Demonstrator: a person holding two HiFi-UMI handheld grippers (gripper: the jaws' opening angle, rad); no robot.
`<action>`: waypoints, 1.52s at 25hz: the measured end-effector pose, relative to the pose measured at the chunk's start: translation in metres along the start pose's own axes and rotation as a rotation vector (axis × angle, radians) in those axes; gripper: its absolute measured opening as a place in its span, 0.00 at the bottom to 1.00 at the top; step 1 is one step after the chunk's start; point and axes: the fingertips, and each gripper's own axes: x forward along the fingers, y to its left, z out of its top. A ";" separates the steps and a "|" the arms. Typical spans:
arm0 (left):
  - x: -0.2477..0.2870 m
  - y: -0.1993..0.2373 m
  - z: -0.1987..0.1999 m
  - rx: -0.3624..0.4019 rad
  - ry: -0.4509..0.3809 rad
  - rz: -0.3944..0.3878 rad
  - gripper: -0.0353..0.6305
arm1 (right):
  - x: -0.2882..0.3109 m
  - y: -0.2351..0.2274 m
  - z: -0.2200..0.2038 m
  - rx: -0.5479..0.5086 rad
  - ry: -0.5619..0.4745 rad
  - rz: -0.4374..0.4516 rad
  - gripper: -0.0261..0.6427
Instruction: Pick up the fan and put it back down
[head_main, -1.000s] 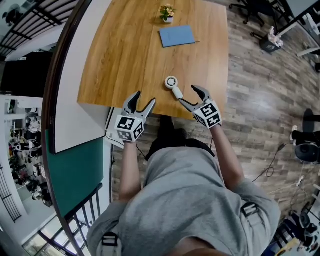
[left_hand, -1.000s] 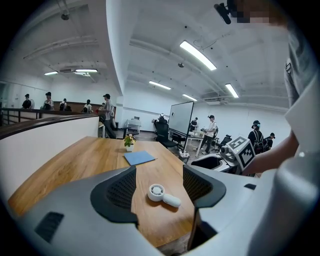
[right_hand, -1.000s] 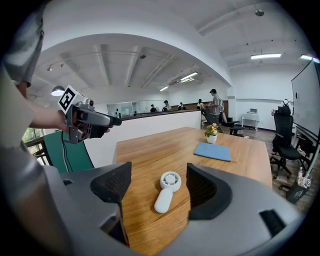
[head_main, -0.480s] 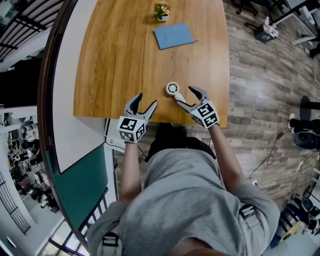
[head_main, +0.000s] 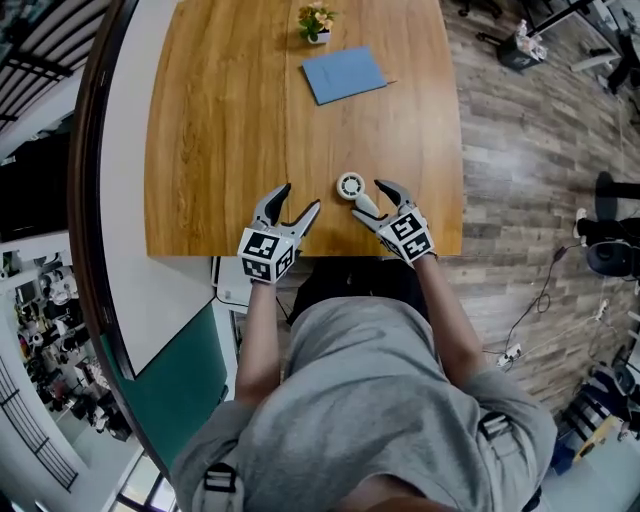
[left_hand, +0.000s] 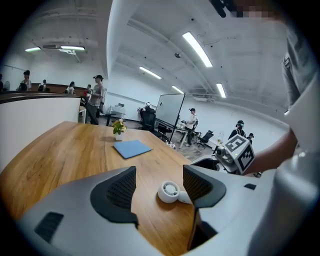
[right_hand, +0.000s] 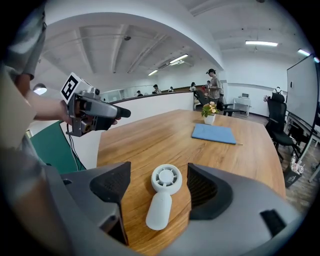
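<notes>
A small white hand fan lies flat on the wooden table near its front edge, round head away from me, handle toward me. My right gripper is open, low over the table, one jaw on each side of the fan's handle without touching it. To the fan's left my left gripper is open and holds nothing. In the left gripper view the fan shows beyond the right jaw, with the right gripper behind it.
A blue notebook and a small potted plant lie at the table's far end. A white board with green panel stands left of the table. Wood floor, cables and office chairs are on the right. People stand far off in the gripper views.
My right gripper has slid forward along the table so its jaws now flank the fan's handle. The left gripper has kept its place near the front edge.
</notes>
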 end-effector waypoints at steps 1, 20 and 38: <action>0.001 0.003 0.001 0.005 0.003 -0.006 0.50 | 0.001 0.002 0.001 0.003 0.006 -0.001 0.58; 0.010 0.015 -0.007 -0.036 0.021 0.017 0.50 | 0.035 -0.001 -0.011 -0.053 0.068 0.073 0.59; 0.015 0.030 -0.044 -0.044 0.115 0.039 0.50 | 0.080 -0.012 -0.049 -0.027 0.113 0.073 0.61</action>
